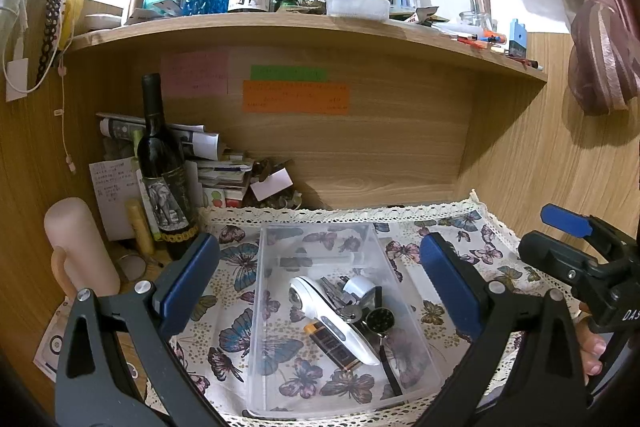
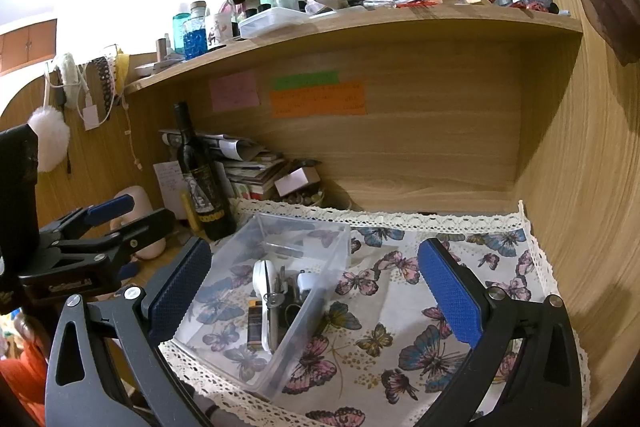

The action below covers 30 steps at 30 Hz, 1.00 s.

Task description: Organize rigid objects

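Note:
A clear plastic box [image 1: 262, 307] sits on a butterfly-print cloth [image 1: 460, 227]. Inside lie a white handheld device [image 1: 332, 315], a battery [image 1: 332, 345], keys [image 1: 352, 311], a silver cylinder [image 1: 360, 287] and a round black piece [image 1: 380, 319]. My left gripper [image 1: 320, 283] is open above the box, its blue pads on either side, holding nothing. In the right wrist view the box [image 2: 304, 339] lies left of centre, with the white device [image 2: 264, 291] and battery [image 2: 254, 323] inside. My right gripper [image 2: 316, 291] is open and empty over the box's right wall and the cloth [image 2: 400, 307].
A dark wine bottle [image 1: 160, 167] and a pink mug [image 1: 76, 247] stand left of the box, beside stacked papers [image 1: 224, 171]. A wooden shelf [image 1: 304, 27] crowded with bottles overhangs the desk. Wooden panels close in the back and right. The right gripper [image 1: 548, 235] shows at the right edge.

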Tool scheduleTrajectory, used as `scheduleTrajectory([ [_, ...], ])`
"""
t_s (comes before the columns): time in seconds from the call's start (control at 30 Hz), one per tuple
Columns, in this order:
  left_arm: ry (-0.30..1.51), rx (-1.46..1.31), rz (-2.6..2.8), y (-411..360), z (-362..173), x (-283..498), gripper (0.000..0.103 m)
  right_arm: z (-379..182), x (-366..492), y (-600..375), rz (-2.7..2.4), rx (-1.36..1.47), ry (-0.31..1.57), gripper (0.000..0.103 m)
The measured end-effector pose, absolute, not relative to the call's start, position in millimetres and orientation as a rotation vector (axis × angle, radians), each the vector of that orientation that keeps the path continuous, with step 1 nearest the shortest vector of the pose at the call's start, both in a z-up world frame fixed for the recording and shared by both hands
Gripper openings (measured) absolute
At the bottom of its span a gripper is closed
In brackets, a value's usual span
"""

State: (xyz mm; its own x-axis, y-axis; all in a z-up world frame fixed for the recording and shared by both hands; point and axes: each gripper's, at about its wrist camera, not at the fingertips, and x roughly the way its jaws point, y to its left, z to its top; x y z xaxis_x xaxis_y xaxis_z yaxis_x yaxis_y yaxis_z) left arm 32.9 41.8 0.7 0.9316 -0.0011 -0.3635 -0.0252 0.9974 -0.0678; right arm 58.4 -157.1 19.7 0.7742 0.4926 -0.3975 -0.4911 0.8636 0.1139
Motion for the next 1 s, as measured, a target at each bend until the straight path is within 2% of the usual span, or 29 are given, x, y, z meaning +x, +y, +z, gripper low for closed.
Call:
scheduleTrajectory([
  [1.0,0.390,-0.056,-0.015,37.8,-1.4,38.7,0.102,15.2,61.9,-151.3,0.527,0.011,0.449,0.103],
])
